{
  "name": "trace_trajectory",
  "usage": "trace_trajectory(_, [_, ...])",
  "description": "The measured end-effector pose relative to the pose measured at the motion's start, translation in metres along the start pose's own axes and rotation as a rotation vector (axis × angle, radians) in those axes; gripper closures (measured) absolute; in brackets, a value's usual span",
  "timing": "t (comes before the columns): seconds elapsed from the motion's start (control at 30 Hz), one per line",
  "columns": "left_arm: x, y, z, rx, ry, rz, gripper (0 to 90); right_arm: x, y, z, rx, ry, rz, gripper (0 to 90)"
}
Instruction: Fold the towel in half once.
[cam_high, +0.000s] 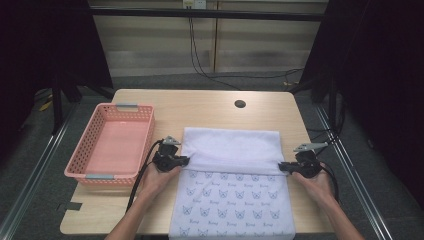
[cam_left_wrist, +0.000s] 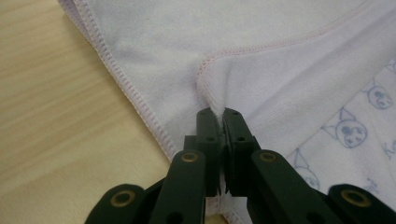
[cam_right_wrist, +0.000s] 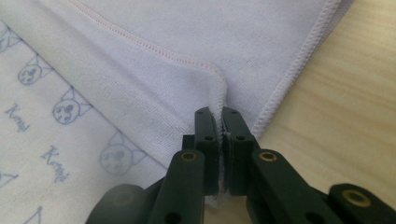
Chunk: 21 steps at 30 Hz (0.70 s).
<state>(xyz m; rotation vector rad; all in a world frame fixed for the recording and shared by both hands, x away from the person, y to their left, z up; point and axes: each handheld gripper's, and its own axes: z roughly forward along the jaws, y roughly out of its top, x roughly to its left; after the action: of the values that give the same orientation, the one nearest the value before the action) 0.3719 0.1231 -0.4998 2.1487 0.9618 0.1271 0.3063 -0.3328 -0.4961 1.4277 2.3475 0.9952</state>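
Item: towel (cam_high: 235, 175), one pc, mid-fold. Location: flat on worktop (cam_high: 200, 107), just right of pink basket (cam_high: 112, 145), near end hanging past worktop's front edge. Progress, est.: first fold approx. halfway; far portion turned over toward near side, plain reverse up, covering roughly the far third of towel; folded-over edge lying across towel's width right of basket's near half. Remaining, est.: carry edge on to near hem, lay flat, release, likely fold again, then into basket (empty at present). Left gripper (cam_high: 186, 160): clamped tight on folded-over edge's corner on basket side, cloth pinched between pads, seen close in left gripper view (cam_left_wrist: 218, 114). Right gripper (cam_high: 282, 167): likewise closed on opposite corner, away from basket, stitched hem nipped between pads (cam_right_wrist: 218, 112). Both corners held low, barely off the layer beneath. Appearance: white/pale lilac terry-type cloth; upper face printed w/ small blue cat-head motifs (cam_high: 222, 195) plus script wording, too small to read; reverse plain, no print. Edges overlock-stitched, faint pink thread line along hem (cam_right_wrist: 154, 49). Condition: clean, smooth, no bunching across fold; slight puckers at each pinched corner only. Fold line at far side straight, roughly level w/ basket's middle. Hands (cam_high: 160, 180) behind each gripper, forearms coming in from near side.
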Motion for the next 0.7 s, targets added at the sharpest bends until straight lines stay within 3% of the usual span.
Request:
trace_trajectory(0.07, [0.004, 0.005, 0.002, 0.012, 0.005, 0.012, 86.9, -0.005, 0.005, 0.004, -0.007, 0.010, 0.010, 86.4])
trace_trajectory(0.17, [0.014, 0.010, 0.008, -0.011, 0.007, -0.023, 86.9, -0.013, 0.014, 0.012, -0.011, 0.000, 0.010, 86.4])
trace_trajectory(0.47, [0.038, 0.037, 0.026, -0.010, 0.077, -0.045, 87.0, -0.038, 0.048, 0.042, -0.045, -0.019, 0.049, 86.5])
trace_trajectory(0.7, [0.055, 0.047, 0.034, -0.027, 0.078, -0.080, 86.9, -0.049, 0.066, 0.056, -0.051, -0.048, 0.077, 86.5])
